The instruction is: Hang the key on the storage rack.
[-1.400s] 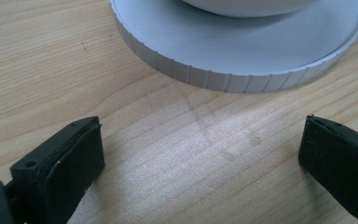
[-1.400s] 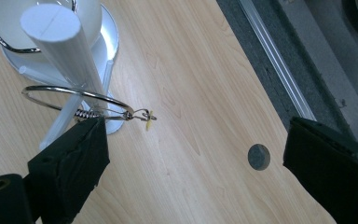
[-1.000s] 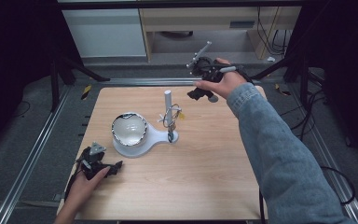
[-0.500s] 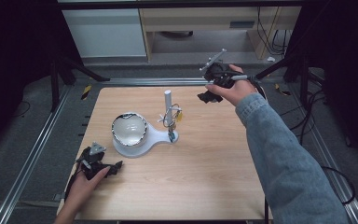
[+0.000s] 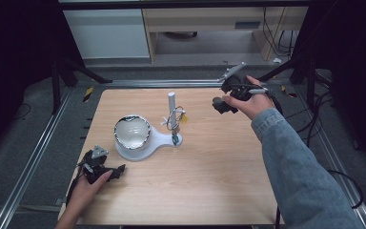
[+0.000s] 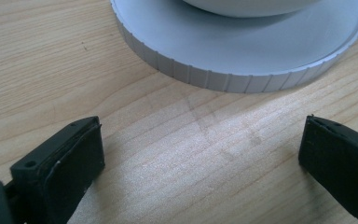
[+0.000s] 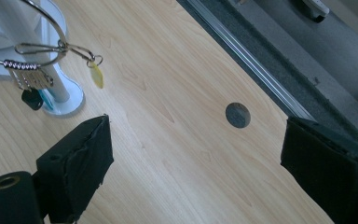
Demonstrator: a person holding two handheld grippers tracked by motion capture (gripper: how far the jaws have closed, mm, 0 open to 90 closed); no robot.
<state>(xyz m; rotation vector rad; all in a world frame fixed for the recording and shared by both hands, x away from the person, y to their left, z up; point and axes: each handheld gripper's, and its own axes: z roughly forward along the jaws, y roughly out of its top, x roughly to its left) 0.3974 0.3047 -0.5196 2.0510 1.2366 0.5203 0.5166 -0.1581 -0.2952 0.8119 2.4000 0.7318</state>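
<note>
Setting: wooden table (image 5: 209, 181) lying under the high view, metal rails running along both sides.
Stand: white stand (image 5: 148, 140) sitting left of the table's centre, carrying a round base, a narrower foot and an upright white post (image 5: 171, 102).
Bowl: shiny bowl (image 5: 132, 132) resting on the round base, rim facing up.
Keys: bunch of keys (image 7: 28, 77) hanging from wire hooks on the post, a small yellow tag (image 7: 96, 74) dangling beside them.
Left gripper: left gripper (image 5: 106, 172) lying low at the table's near left corner, gripped by a hand, just beside the stand's round base.
Left claw: spreading wide, pinching nothing, bare wood showing between the jaws, the ribbed base edge (image 6: 223, 79) lying just ahead.
Right gripper: right gripper (image 5: 226, 98) hovering above the far right part of the table, held by a hand in a denim sleeve (image 5: 300, 171).
Right claw: spreading wide, gripping nothing, pointing down at bare wood and a round hole (image 7: 237, 115) near the table's edge.
Keys relative to right claw: hanging off to one side, well apart from the jaws.
</note>
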